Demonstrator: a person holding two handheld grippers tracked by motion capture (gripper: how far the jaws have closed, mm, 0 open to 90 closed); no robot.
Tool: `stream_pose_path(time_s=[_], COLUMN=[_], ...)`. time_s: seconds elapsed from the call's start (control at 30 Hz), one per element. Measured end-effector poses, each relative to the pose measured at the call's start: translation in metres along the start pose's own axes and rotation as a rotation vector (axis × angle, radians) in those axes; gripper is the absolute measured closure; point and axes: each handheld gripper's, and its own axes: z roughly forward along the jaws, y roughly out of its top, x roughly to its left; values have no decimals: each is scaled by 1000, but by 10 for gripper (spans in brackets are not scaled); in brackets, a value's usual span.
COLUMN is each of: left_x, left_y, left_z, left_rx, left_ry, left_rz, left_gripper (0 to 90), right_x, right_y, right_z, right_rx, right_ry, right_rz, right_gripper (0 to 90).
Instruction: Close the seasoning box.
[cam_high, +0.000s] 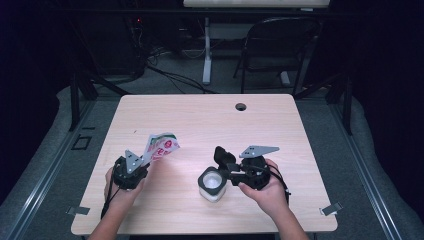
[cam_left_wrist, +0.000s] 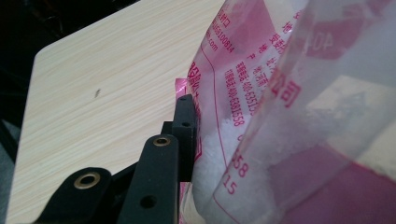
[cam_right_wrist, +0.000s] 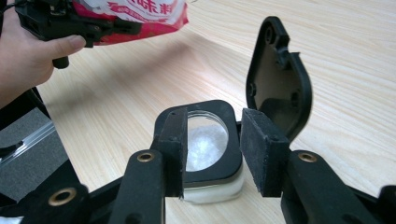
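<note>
My left gripper pinches the bag; right gripper clamps the jar. I'd tip it slowly over the jar's mouth.

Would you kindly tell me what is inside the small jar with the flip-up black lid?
The jar holds white granules, seen through its open mouth and clear lower wall. Its lid stands open. The right gripper's fingers cover part of the rim, so the fill level is unclear.

I see a light wooden table with a round cable hole near its far edge. Behind it, on grey floor, I note a black folding chair, a white desk leg, and loose black cables.
</note>
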Motion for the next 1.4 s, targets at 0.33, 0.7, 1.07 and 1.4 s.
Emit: stream_pose_path(time_s=[0.33,0.7,1.07,1.4], left_x=[13,22,23,23], left_y=[-6,-20,-22,-20], left_z=[3,18,21,15], left_rx=[22,97,130,124], left_ry=[69,72,55,30], left_rz=[-44,-90,-104,-117], left_gripper=[740,737,723,630], right_x=[-4,-8,-8,-11], right_y=[-1,-1,2,5], right_z=[0,-2,-10,-24], right_rx=[-5,-9,-2,-29], right_ry=[-6,-10,-28,-82], right_rz=[14,30,18,31], right_gripper=[604,587,616,629])
